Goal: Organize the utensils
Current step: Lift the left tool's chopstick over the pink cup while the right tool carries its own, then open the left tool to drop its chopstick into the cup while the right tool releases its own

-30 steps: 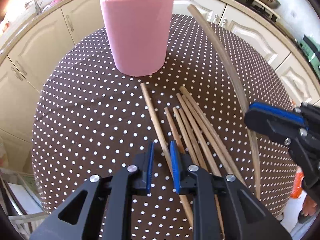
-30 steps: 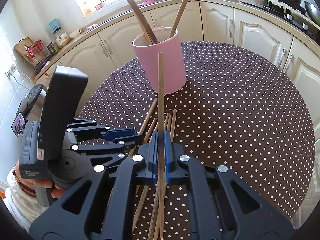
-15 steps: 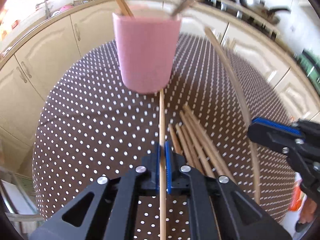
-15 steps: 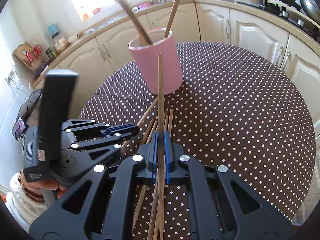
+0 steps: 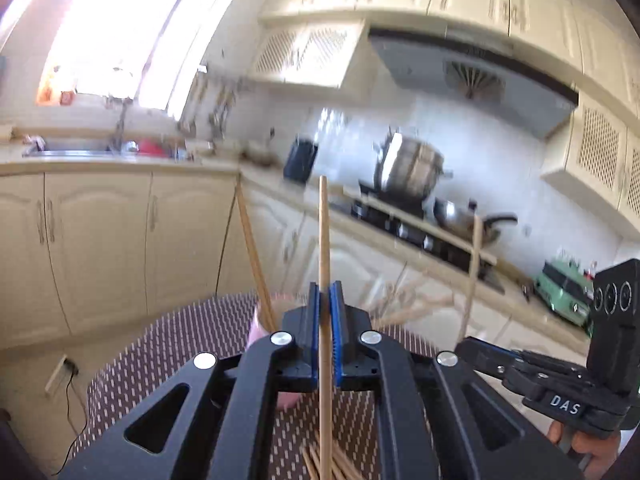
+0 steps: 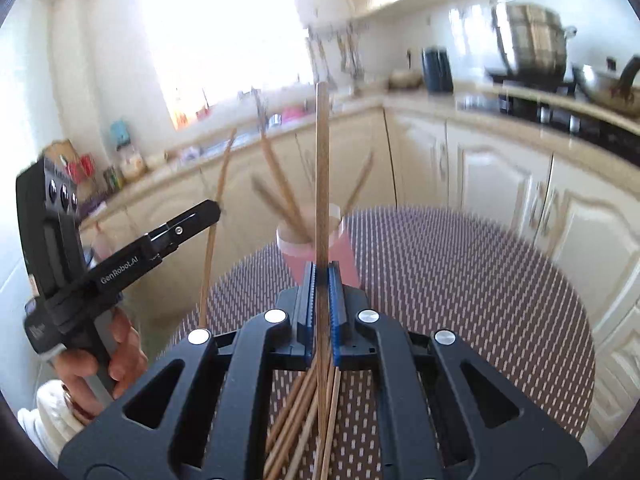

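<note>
My left gripper is shut on a wooden chopstick and holds it upright above the table. It also shows in the right wrist view, with its chopstick. My right gripper is shut on another wooden chopstick, also upright. The pink cup with several chopsticks in it stands on the table beyond both grippers; in the left wrist view the pink cup is mostly hidden behind my fingers. Several loose chopsticks lie on the cloth under the right gripper.
The round table has a brown dotted cloth. Cream kitchen cabinets run behind it, with a hob and pots on the counter. The right gripper's body is at the left view's right edge.
The left gripper closed on a chopstick lying on the table and lifted it upright. Both grippers have tilted up and risen, each with a chopstick. The views are blurred by motion.
</note>
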Action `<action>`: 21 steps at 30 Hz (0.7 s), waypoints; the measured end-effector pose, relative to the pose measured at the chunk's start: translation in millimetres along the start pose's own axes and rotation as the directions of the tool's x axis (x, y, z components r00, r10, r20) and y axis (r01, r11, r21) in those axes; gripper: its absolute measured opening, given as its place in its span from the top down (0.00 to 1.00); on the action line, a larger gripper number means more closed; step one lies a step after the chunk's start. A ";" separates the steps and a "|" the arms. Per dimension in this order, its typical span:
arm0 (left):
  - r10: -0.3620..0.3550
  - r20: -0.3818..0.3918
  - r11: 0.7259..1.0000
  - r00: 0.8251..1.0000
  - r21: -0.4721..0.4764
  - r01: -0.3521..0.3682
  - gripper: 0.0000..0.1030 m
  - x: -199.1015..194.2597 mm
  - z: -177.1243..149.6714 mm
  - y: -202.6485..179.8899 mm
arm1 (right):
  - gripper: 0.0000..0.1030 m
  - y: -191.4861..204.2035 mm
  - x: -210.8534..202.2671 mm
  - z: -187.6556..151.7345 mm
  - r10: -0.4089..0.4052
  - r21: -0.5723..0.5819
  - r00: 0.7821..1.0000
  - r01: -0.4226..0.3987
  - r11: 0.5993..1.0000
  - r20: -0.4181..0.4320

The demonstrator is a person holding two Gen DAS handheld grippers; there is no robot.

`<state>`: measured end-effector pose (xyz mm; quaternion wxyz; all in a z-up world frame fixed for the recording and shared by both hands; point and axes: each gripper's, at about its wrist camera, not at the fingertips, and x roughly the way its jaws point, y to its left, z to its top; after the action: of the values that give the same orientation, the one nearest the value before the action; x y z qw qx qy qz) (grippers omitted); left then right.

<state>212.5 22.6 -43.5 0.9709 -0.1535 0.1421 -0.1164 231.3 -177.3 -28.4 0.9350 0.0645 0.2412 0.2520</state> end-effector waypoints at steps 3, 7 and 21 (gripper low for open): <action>0.017 0.110 1.000 0.994 -0.009 -0.016 0.95 3.1 16.5 5.4 | 0.94 2.5 3.3 22.3 -0.025 -0.014 0.995 0.026 1.000 0.097; 0.036 0.198 0.999 0.979 -0.007 -0.035 0.95 16.2 36.8 6.8 | 0.94 3.5 13.2 48.7 -0.020 -0.007 0.979 0.022 1.000 0.203; 0.067 0.284 0.998 0.957 -0.015 -0.065 0.95 84.4 56.9 21.7 | 0.94 9.2 57.1 80.5 0.016 -0.067 0.952 0.004 0.998 0.304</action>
<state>312.9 35.0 -19.1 0.9841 -0.1666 0.0067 -0.0604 309.3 -140.6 20.4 0.9618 0.0718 0.0854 0.2498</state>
